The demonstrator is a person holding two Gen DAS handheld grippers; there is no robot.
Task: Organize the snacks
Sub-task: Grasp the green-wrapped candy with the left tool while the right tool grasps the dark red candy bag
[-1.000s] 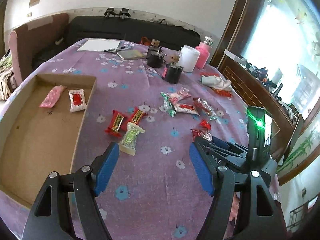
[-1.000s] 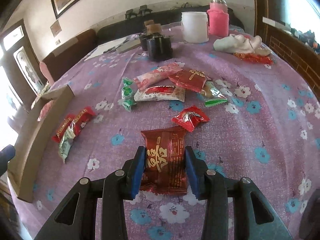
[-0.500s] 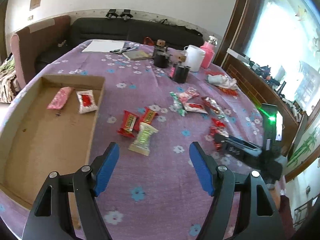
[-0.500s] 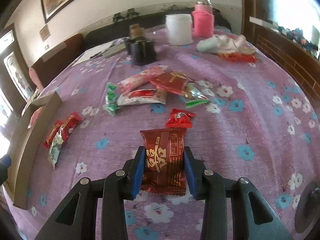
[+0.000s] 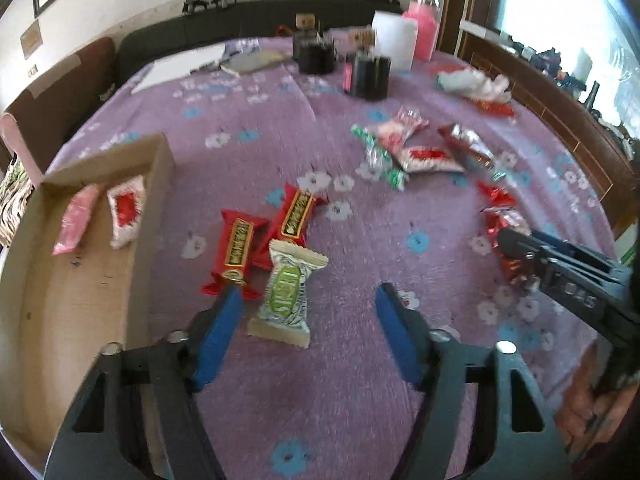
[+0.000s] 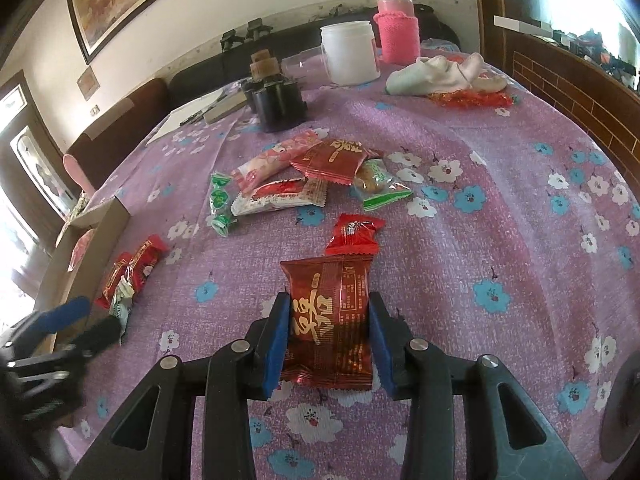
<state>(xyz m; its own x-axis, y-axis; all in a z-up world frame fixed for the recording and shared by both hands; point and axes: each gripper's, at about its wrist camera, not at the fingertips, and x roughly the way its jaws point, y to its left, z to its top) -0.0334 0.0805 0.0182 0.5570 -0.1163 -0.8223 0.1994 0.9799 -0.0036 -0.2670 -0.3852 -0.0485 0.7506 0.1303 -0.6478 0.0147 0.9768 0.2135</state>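
Observation:
My left gripper (image 5: pixel 310 312) hangs low over the purple flowered tablecloth. Its jaws are closing around a green-and-white snack pack (image 5: pixel 288 292), and the blue pads stand clear of it. Two red bars (image 5: pixel 238 244) (image 5: pixel 298 214) lie just beyond the pack. To the left is a cardboard box (image 5: pixel 72 320) holding a pink snack (image 5: pixel 74 220) and a white-and-red one (image 5: pixel 126 208). My right gripper (image 6: pixel 329 298) is shut on a dark red snack packet (image 6: pixel 332 320), just above the cloth. The left gripper (image 6: pixel 86 322) also shows at the lower left of the right wrist view.
A heap of mixed snacks (image 6: pixel 304 176) lies mid-table, with a small red one (image 6: pixel 354 234) nearer. Black holders (image 6: pixel 278 100), a white jar (image 6: pixel 350 54), a pink bottle (image 6: pixel 398 28) and a white cloth (image 6: pixel 440 72) stand at the far side. A dark sofa runs behind the table.
My left gripper dropped and moved in over the green-and-white pack, and its jaws narrowed. The right gripper kept still with the dark red packet in it.

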